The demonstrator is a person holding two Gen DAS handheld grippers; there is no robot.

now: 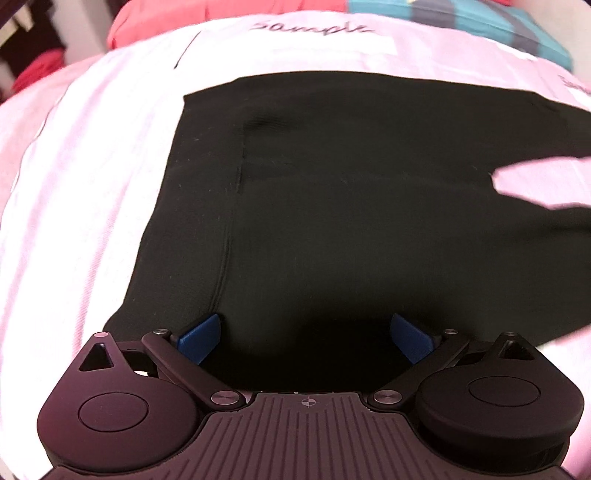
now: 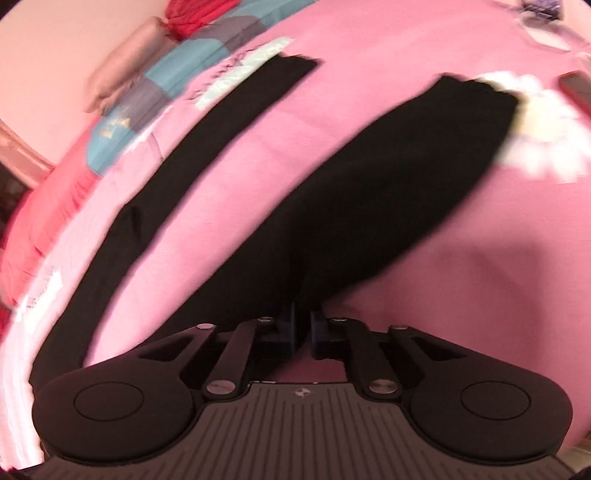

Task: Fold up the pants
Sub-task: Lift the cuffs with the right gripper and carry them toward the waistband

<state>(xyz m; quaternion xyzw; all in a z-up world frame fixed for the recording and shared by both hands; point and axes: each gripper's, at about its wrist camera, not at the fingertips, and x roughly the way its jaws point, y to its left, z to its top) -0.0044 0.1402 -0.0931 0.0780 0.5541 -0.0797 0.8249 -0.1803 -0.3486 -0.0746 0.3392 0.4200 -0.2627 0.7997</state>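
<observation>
Two legs of the black pants [image 2: 388, 192] lie apart on the pink bed sheet [image 2: 369, 74], so by my reading the fold has barely begun.

On the left side, the left tongs [image 1: 304, 338] stand wide, their blue pads [image 1: 201, 338] spread over the near edge of the upper part of the garment, gripping nothing. In that view the pants [image 1: 332, 221] lie flat and smooth on the sheet [image 1: 92, 166], with a seam running away from the camera and a paper label [image 1: 317, 33] lying beyond the far edge. Past it sit a red pillow [image 1: 221, 14] and a teal patterned one [image 1: 461, 22].

On the right side, the right tongs [image 2: 303, 332] are drawn narrow and appear pinched on the cloth where the nearer leg begins; motion blur keeps me from being sure how much fabric they hold. The far leg [image 2: 207, 147] stretches away along the sheet's edge, well apart from the nearer one.

Left to do, as I judge it: bring one leg over the other, then fold the length down.
</observation>
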